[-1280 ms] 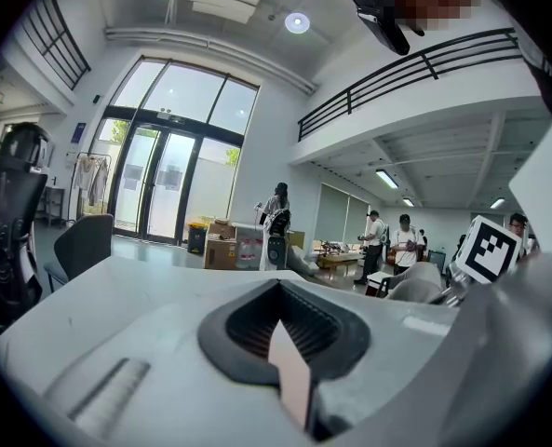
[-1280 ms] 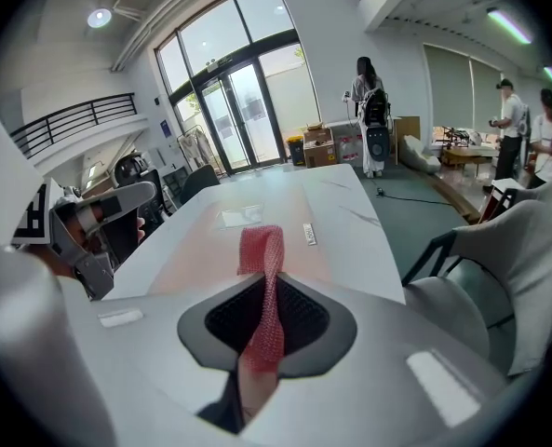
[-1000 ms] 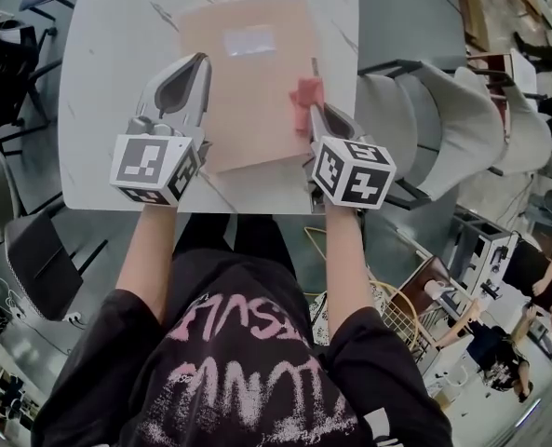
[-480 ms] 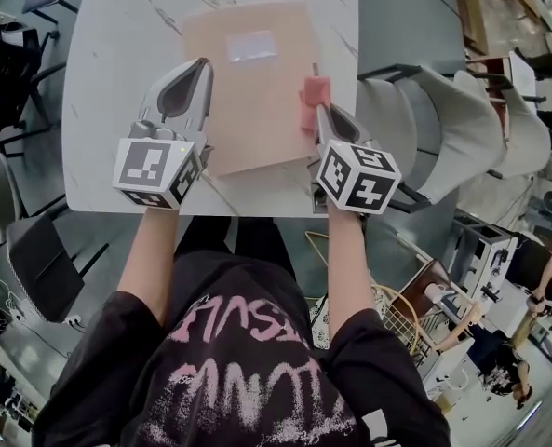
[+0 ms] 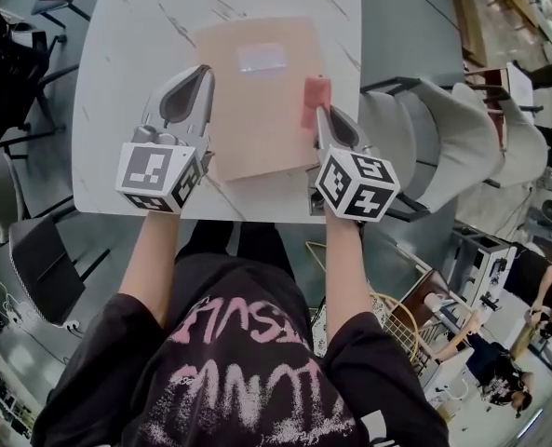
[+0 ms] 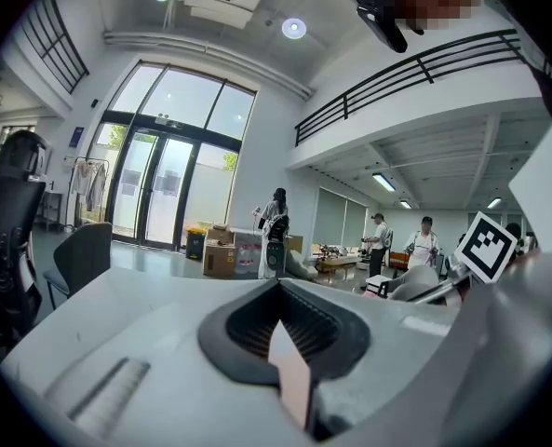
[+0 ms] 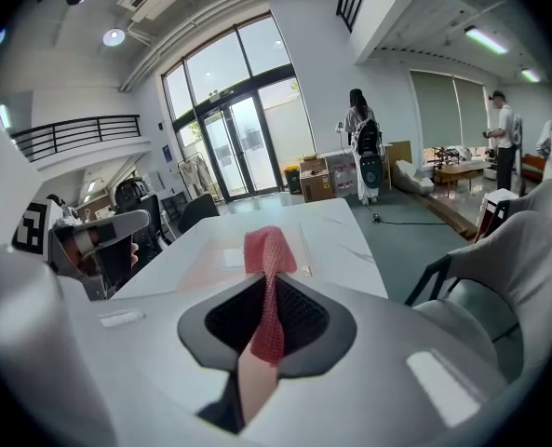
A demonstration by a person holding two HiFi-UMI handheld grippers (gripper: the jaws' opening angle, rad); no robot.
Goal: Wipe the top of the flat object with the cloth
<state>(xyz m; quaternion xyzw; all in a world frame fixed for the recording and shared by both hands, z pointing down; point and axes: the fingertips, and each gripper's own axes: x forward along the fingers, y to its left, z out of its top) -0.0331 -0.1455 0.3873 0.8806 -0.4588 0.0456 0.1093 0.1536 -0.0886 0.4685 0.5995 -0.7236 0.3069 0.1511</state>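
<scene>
Two tongs, left [image 5: 203, 71] and right [image 5: 320, 112], one cloth [image 5: 315, 93], one flat object [image 5: 257, 110]

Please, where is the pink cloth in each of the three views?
Head view: cloth right of centre, at the flat tan object's right edge.
Left gripper view: not in it.
Right gripper view: centre, held by the right gripper.
Shared landmark: the flat tan object.

Black T-shirt [image 5: 243, 371], pink lettering [image 5: 248, 333], grey left gripper [image 5: 203, 71], right gripper [image 5: 319, 112], black-and-white marker cubes [image 5: 159, 177].
</scene>
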